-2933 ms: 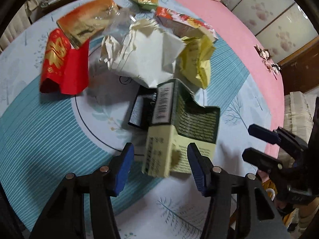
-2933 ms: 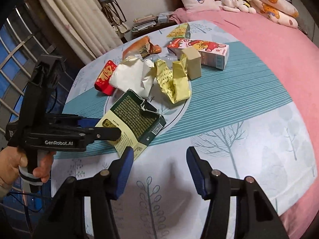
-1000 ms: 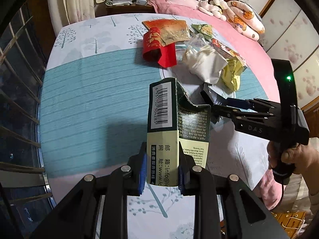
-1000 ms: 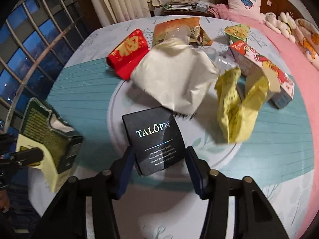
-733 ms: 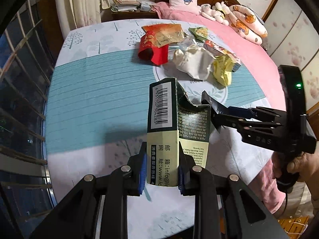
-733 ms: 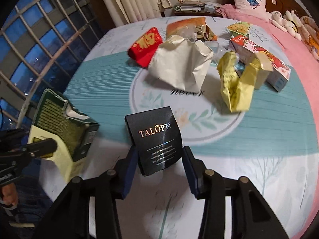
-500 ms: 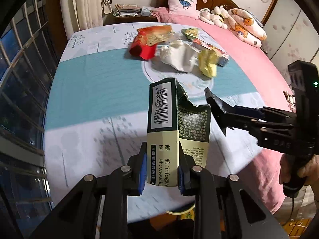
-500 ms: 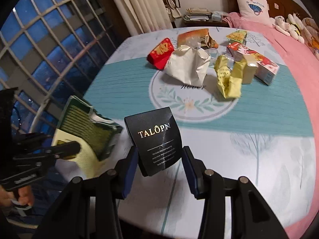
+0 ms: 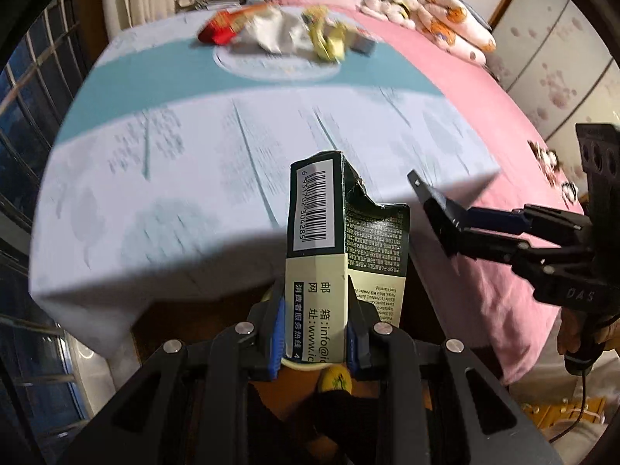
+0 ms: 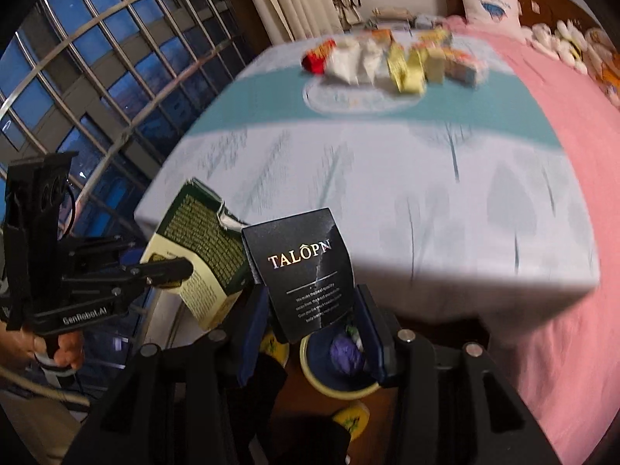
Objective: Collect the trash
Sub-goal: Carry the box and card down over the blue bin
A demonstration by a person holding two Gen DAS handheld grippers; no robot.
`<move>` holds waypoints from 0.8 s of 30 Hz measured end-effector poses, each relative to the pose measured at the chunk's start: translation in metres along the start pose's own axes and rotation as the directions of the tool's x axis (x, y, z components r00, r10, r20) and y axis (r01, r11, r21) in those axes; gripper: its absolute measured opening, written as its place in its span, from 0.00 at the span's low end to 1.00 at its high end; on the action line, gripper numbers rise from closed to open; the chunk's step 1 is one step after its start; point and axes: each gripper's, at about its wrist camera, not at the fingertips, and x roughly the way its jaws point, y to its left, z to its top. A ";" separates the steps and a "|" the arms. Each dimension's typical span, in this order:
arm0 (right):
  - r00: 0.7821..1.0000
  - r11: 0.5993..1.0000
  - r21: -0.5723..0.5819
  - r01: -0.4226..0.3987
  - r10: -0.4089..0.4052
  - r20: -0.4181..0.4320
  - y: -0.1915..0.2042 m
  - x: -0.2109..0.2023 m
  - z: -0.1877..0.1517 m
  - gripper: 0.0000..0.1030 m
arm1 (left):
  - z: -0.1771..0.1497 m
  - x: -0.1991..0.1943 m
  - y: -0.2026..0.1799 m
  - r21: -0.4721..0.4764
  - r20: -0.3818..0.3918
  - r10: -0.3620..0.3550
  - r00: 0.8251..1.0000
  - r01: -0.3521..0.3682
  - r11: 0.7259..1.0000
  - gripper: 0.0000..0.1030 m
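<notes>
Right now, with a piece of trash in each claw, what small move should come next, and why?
Probably lower the right claw over the yellow-rimmed bin and let go: its black packet already hangs above the bin's opening, clear of the table.

Each view is taken from a fisheye camera on a gripper, aimed steeply down along its fingers, just off the near edge of the table. The left gripper is seen close up in its own view, the right gripper likewise. The table, the blurred trash pile near its far edge, and apparently the bin below are shared.
</notes>
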 end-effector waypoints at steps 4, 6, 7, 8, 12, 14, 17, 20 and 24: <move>0.999 0.999 0.046 0.017 -0.015 -0.042 -0.009 0.019 -0.038 0.43 | -0.027 0.026 -0.015 0.032 -0.053 -0.012 0.999 0.013 0.999 0.22; 0.998 0.996 0.080 0.024 -0.019 -0.064 -0.015 0.034 -0.057 0.43 | -0.037 0.040 -0.017 0.042 -0.073 -0.018 0.997 0.021 0.999 0.22; 0.997 0.995 0.098 0.025 -0.019 -0.070 -0.019 0.041 -0.065 0.43 | -0.041 0.050 -0.018 0.044 -0.088 -0.021 0.996 0.025 0.999 0.22; 0.997 0.993 0.113 0.028 -0.019 -0.077 -0.023 0.049 -0.072 0.43 | -0.046 0.060 -0.018 0.049 -0.103 -0.023 0.994 0.029 0.998 0.22; 0.995 0.988 0.146 0.049 -0.035 -0.096 -0.037 0.081 -0.097 0.43 | -0.060 0.097 -0.021 0.086 -0.128 -0.021 0.992 0.032 0.996 0.22; 0.993 0.985 0.161 0.061 -0.043 -0.108 -0.044 0.096 -0.104 0.43 | -0.066 0.113 -0.021 0.101 -0.138 -0.020 0.990 0.034 0.994 0.22; 0.991 0.982 0.175 0.073 -0.053 -0.119 -0.055 0.119 -0.114 0.43 | -0.076 0.139 -0.019 0.130 -0.154 -0.011 0.988 0.031 0.991 0.22; 0.989 0.978 0.191 0.082 -0.056 -0.137 -0.065 0.144 -0.122 0.44 | -0.088 0.171 -0.015 0.145 -0.187 -0.003 0.982 0.031 0.989 0.22; 0.985 0.974 0.211 0.082 -0.047 -0.167 -0.075 0.181 -0.130 0.44 | -0.104 0.216 -0.011 0.158 -0.228 0.004 0.974 0.032 0.987 0.22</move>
